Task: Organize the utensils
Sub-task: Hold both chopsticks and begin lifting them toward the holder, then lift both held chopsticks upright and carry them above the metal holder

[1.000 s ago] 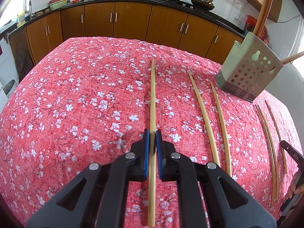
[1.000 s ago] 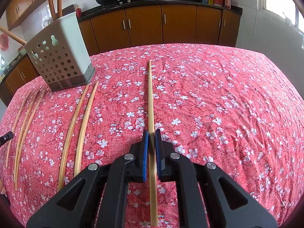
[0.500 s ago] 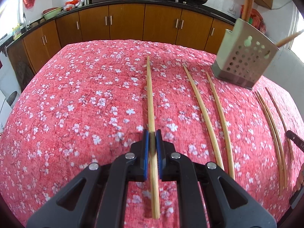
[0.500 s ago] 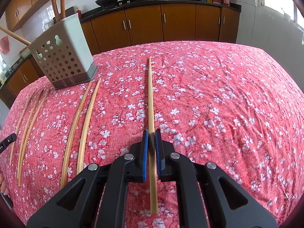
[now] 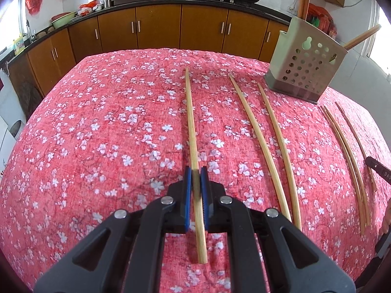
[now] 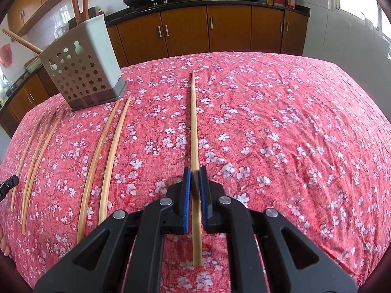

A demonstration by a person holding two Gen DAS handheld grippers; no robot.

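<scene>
Left gripper [image 5: 194, 178] clamped on one bamboo chopstick [image 5: 190, 112], blue pads pinching it. Beside it on the red floral tablecloth [image 5: 97, 127]: two pale chopsticks [image 5: 256, 131], then three thin darker ones [image 5: 342, 141] near the edge. One perforated utensil holder [image 5: 305, 73] upright behind these. Right gripper [image 6: 194, 178] likewise closed on a single chopstick [image 6: 193, 122].

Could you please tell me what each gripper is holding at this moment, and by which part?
Each holds one chopstick near its thick end: left gripper one chopstick, right gripper another.
</scene>
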